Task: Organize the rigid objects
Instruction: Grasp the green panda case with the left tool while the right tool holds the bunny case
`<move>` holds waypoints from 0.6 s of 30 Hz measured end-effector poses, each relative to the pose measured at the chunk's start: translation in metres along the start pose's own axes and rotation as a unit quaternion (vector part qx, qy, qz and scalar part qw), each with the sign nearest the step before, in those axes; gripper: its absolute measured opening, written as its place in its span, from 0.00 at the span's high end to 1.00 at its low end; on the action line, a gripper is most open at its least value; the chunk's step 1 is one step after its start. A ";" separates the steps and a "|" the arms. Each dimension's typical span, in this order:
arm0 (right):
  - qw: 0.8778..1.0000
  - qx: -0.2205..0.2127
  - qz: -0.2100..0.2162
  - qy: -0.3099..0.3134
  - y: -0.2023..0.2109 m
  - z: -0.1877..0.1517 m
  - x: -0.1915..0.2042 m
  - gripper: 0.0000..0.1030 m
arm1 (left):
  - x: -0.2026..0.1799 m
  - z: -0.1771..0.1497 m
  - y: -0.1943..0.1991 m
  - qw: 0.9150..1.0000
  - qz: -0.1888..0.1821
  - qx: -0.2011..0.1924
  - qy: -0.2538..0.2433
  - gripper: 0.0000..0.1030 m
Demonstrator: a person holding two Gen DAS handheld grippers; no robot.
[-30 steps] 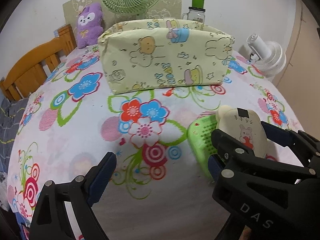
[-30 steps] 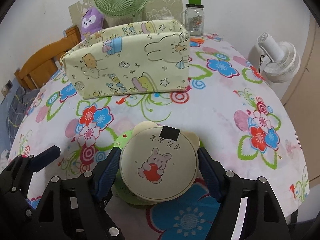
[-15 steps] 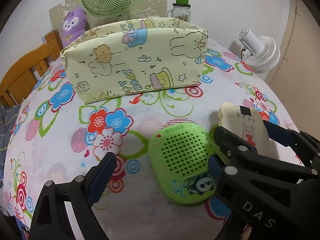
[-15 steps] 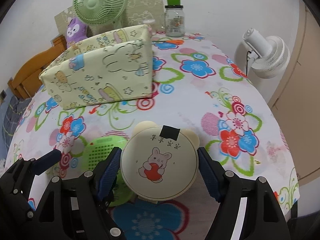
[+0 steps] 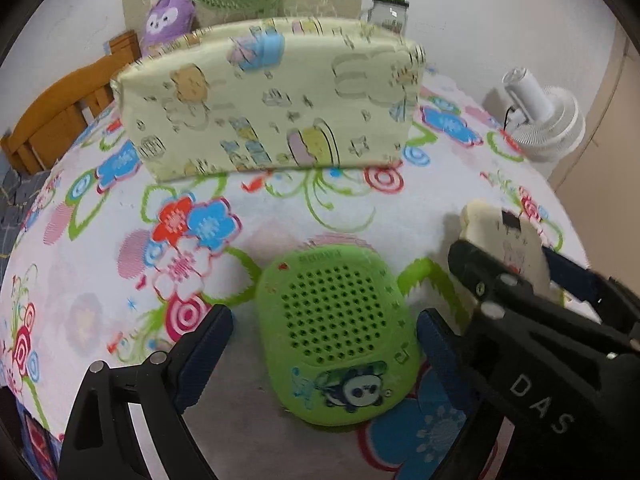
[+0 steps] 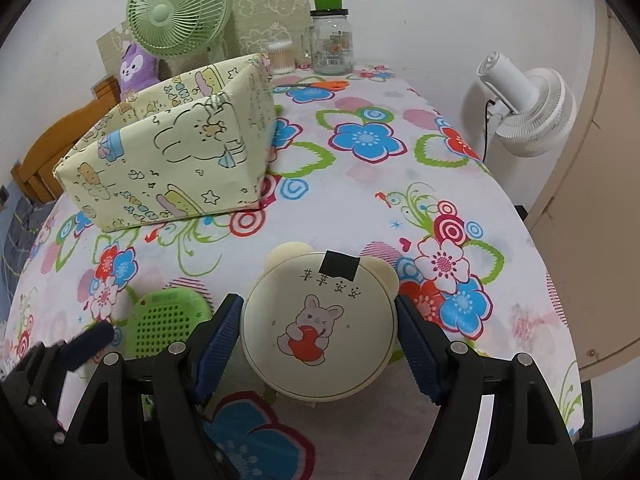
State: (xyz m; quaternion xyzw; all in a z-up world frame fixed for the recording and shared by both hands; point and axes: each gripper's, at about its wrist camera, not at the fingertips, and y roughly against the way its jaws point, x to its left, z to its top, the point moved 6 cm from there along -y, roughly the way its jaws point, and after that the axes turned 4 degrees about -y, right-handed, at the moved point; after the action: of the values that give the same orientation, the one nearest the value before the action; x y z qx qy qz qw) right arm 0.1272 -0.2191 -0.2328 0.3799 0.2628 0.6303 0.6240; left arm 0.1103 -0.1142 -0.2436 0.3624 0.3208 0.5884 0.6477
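Note:
A green perforated speaker with a panda sticker (image 5: 338, 340) lies flat on the flowered tablecloth (image 5: 100, 280). My left gripper (image 5: 324, 356) is open with a finger on each side of it, not touching. My right gripper (image 6: 318, 332) is shut on a round cream case with bear ears and a rabbit picture (image 6: 320, 320), held just above the cloth. That case also shows in the left wrist view (image 5: 504, 244), to the right of the speaker. The speaker shows in the right wrist view (image 6: 168, 320), left of the case. A yellow cartoon-print fabric box (image 5: 268, 100) (image 6: 168, 148) stands behind.
At the table's back stand a green desk fan (image 6: 180, 8), a purple plush (image 6: 136, 68), a glass jar with a green lid (image 6: 332, 40) and a cotton-swab tub (image 6: 282, 56). A white fan (image 6: 528, 104) stands off the right edge. A wooden chair (image 5: 60, 108) is at the left.
The left gripper moved right until its open fingers straddle the green speaker. The right gripper carried the cream case off the speaker to the right.

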 end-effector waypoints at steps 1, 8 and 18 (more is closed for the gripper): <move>1.000 0.000 0.001 0.001 -0.001 0.001 -0.002 0.25 | -0.002 0.000 -0.001 1.000 0.011 -0.002 -0.005 0.06; 1.000 0.007 0.008 -0.001 -0.008 0.001 -0.009 0.25 | 0.000 0.003 -0.003 0.999 0.030 -0.009 0.034 0.08; 1.000 0.007 0.013 -0.002 -0.007 -0.001 -0.009 0.24 | -0.007 0.004 0.001 0.999 0.032 -0.024 0.036 0.24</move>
State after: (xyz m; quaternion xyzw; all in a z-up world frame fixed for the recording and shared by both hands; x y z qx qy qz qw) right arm 0.1303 -0.2268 -0.2405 0.3887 0.2610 0.6361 0.6134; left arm 0.1126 -0.1215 -0.2408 0.3358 0.3182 0.6291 0.6247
